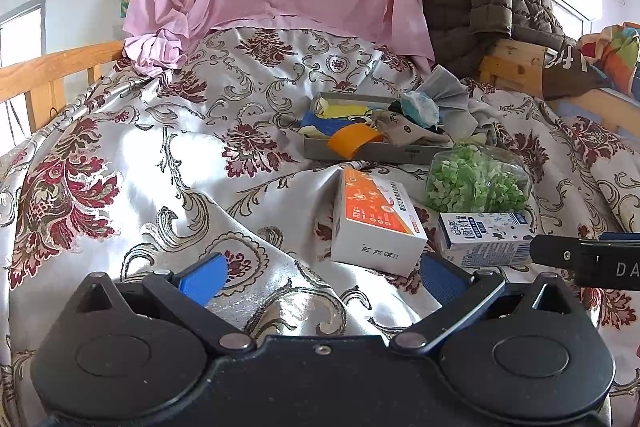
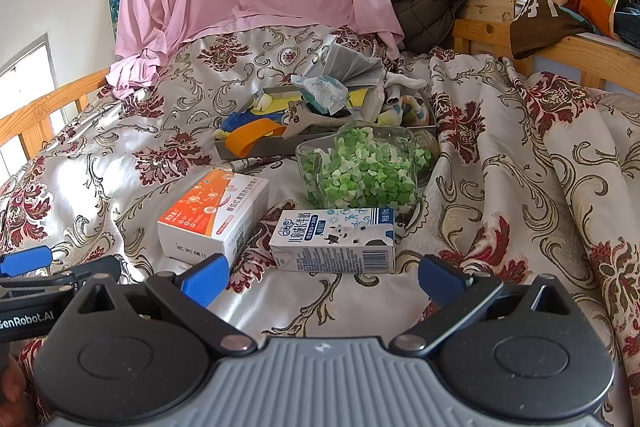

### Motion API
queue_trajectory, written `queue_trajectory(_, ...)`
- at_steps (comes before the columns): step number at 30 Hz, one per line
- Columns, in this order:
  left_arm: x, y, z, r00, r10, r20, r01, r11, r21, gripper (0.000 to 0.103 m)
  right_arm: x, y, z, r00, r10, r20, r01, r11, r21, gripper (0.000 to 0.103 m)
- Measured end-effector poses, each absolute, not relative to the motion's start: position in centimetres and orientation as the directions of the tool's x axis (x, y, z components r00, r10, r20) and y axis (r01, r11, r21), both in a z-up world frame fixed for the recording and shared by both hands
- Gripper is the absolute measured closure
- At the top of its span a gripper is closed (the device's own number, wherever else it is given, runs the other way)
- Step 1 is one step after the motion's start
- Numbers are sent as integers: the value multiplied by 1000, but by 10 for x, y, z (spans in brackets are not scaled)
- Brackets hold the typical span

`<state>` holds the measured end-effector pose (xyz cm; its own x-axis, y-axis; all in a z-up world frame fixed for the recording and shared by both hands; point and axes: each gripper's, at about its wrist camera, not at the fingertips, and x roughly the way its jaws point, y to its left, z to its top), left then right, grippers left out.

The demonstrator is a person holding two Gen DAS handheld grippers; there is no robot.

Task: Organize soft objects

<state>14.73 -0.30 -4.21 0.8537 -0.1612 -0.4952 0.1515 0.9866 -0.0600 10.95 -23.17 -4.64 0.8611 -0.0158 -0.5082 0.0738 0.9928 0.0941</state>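
On the bed (image 2: 120,163), a grey tray (image 2: 260,147) holds the soft objects: face masks (image 2: 352,67), socks (image 2: 404,107), cloths. Judged light, limp, non-fragile; pinch at a bunched fold. Left gripper (image 1: 320,275) and right gripper (image 2: 322,277) both have fingers spread, empty, well short of the tray.

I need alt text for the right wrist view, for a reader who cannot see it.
The open right gripper hovers empty over a floral satin bedspread, just before a lying milk carton. Beyond are an orange-and-white box, a clear container of green paper stars and a gray tray of soft items.
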Motion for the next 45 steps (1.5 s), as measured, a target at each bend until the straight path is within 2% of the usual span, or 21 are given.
queue_trajectory(45, 149, -2, -45, 850, -158, -503, 153, 987, -51, 1, 110, -231, -45, 860, -17, -510, 75, 993, 93, 0)
